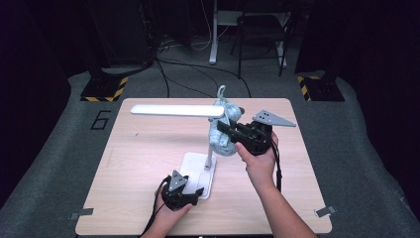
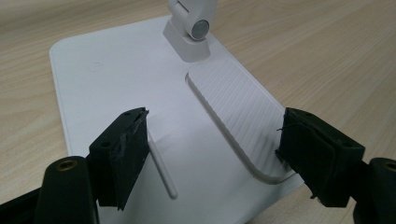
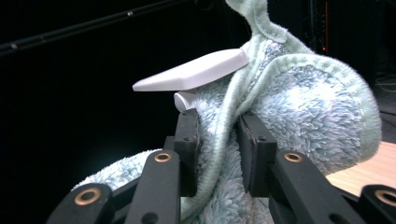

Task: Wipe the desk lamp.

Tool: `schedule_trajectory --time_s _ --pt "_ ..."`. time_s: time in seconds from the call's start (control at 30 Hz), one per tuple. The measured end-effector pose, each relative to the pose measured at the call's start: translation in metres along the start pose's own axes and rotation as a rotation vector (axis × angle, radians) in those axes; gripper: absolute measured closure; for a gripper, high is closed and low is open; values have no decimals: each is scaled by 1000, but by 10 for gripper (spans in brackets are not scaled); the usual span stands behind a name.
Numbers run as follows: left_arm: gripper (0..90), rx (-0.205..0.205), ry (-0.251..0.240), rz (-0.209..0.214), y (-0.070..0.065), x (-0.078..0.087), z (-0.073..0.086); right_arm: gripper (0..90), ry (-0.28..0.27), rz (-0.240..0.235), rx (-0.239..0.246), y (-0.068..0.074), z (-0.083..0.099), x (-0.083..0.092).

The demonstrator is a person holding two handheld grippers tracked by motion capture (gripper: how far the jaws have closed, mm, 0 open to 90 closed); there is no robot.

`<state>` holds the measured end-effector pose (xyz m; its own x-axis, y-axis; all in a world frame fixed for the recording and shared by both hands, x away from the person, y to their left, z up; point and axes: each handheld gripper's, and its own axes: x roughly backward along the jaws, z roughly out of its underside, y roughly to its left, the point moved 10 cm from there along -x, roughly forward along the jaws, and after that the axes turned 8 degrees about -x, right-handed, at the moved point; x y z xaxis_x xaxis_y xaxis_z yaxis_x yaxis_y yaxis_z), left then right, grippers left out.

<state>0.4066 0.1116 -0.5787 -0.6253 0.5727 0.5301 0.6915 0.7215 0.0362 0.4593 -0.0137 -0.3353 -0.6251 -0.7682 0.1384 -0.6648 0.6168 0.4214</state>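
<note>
Clearly, the work in hand is wiping the desk lamp with the fluffy towel. The right gripper has its fingers clenched on a fold of this pale green towel, which hangs in the air against the lamp's upright arm, just under the long white head. The left gripper rests at the near edge of the lamp's white base on the wooden surface; its fingers stand wide apart on either side of the base edge, and I judge they steady it more than squeeze it. To do this step well, I would keep the left gripper pressing the base down so the lamp cannot tip. The towel should slide along the head with light pressure, because the thin arm will bend or swing easily.
</note>
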Motion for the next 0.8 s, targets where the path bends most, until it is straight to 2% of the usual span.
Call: schedule_trajectory --time_s 0.07,0.13,0.27,0.47,0.67,0.8 --pt "239 -1 0 1 0 0 0 714 -6 -10 -19 -1 2 -2" --pt "239 -2 1 1 0 0 0 714 -10 -10 -18 -2 4 -2" --pt "239 2 0 1 0 0 0 714 18 19 6 -9 18 -7" --pt "240 -17 11 -2 2 1 1 714 105 60 -15 -27 55 -18" --pt "242 -13 18 4 2 1 1 713 190 108 -25 -47 100 -30" --pt "242 -8 15 3 2 1 1 713 248 135 -71 -60 132 -37"
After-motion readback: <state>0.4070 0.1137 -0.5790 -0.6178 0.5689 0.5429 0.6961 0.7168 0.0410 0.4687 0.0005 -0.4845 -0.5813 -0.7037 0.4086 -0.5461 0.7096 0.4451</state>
